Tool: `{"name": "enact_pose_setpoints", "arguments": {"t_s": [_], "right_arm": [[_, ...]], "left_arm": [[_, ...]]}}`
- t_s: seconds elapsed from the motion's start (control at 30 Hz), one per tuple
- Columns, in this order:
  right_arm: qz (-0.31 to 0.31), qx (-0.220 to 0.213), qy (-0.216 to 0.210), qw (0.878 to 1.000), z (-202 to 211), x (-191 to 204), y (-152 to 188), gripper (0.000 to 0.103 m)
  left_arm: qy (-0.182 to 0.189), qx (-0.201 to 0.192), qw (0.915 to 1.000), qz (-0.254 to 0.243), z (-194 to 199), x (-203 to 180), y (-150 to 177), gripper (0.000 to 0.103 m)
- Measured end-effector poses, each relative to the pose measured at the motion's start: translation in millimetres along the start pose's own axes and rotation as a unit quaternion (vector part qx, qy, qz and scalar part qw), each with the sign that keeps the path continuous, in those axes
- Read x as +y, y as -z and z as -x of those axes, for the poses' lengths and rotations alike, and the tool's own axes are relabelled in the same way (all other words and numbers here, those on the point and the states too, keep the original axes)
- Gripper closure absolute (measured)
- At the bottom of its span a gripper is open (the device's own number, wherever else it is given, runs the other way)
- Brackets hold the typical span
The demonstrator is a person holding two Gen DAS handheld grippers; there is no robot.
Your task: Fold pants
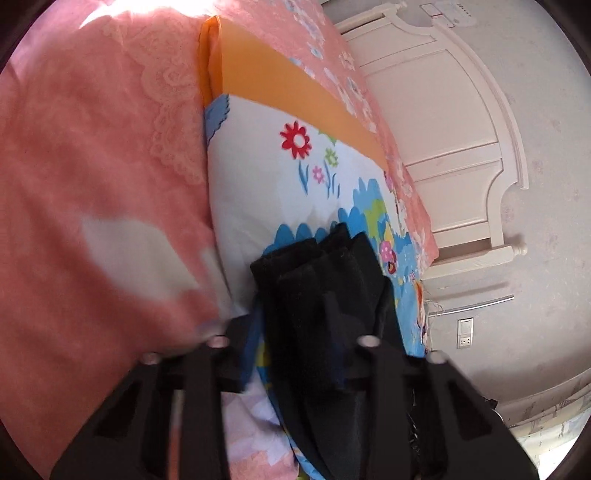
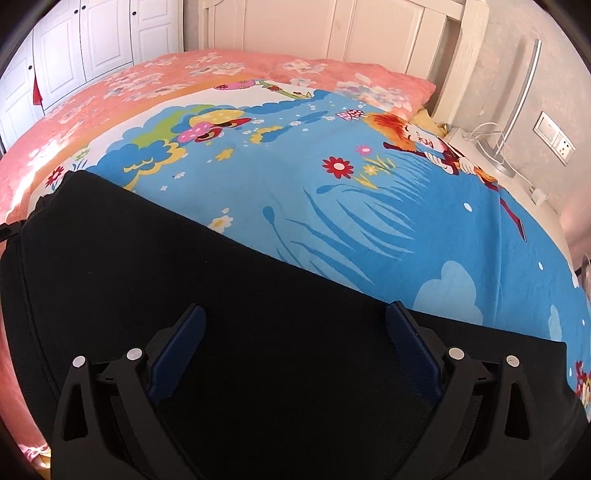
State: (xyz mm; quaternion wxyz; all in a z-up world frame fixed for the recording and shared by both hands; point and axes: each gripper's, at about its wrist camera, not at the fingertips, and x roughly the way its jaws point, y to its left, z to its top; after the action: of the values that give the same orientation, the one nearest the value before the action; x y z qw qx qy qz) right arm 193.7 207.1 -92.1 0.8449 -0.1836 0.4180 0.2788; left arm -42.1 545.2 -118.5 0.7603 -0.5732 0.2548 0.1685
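The black pants [image 2: 184, 280] lie spread flat on the cartoon bedsheet [image 2: 332, 206] in the right wrist view. My right gripper [image 2: 295, 314] is open, its blue-padded fingers [image 2: 413, 350] wide apart just above the cloth. In the left wrist view my left gripper [image 1: 295, 317] is shut on a bunched end of the black pants [image 1: 317, 280] and holds it up off the sheet [image 1: 280, 177]. The view is tilted sideways and a little blurred.
A pink quilt [image 1: 92, 166] lies beside the sheet. A white headboard [image 2: 332, 29] stands at the far end of the bed. A nightstand [image 2: 491, 162] with a lamp and cables is at the right. White wardrobe doors [image 2: 74, 48] are at the far left.
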Motion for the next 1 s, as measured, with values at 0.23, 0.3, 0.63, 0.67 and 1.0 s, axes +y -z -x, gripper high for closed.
{"name": "enact_pose_setpoints", "arguments": {"t_s": [0.23, 0.3, 0.63, 0.67, 1.0], "right_arm": [[0.001, -0.002, 0.005, 1.000, -0.7, 1.0, 0.8, 0.009], [0.002, -0.002, 0.005, 1.000, -0.7, 0.9, 1.1, 0.009], [0.004, -0.003, 0.006, 1.000, -0.4, 0.3, 1.6, 0.009], [0.004, -0.003, 0.006, 1.000, -0.4, 0.3, 1.6, 0.009], [0.003, -0.004, 0.005, 1.000, -0.3, -0.1, 1.5, 0.008]], "left_arm": [[-0.014, -0.046, 0.9957, -0.080, 16.4, -37.0, -6.3, 0.092], [-0.022, -0.026, 0.9982, -0.050, 3.7, -25.2, -7.0, 0.093], [-0.060, -0.063, 0.9695, -0.229, 11.1, -105.5, 14.7, 0.073], [-0.067, -0.054, 0.9617, -0.260, 1.1, -118.5, 21.4, 0.074], [-0.148, 0.065, 0.8990, -0.407, -121.8, -139.4, 33.8, 0.101]]}}
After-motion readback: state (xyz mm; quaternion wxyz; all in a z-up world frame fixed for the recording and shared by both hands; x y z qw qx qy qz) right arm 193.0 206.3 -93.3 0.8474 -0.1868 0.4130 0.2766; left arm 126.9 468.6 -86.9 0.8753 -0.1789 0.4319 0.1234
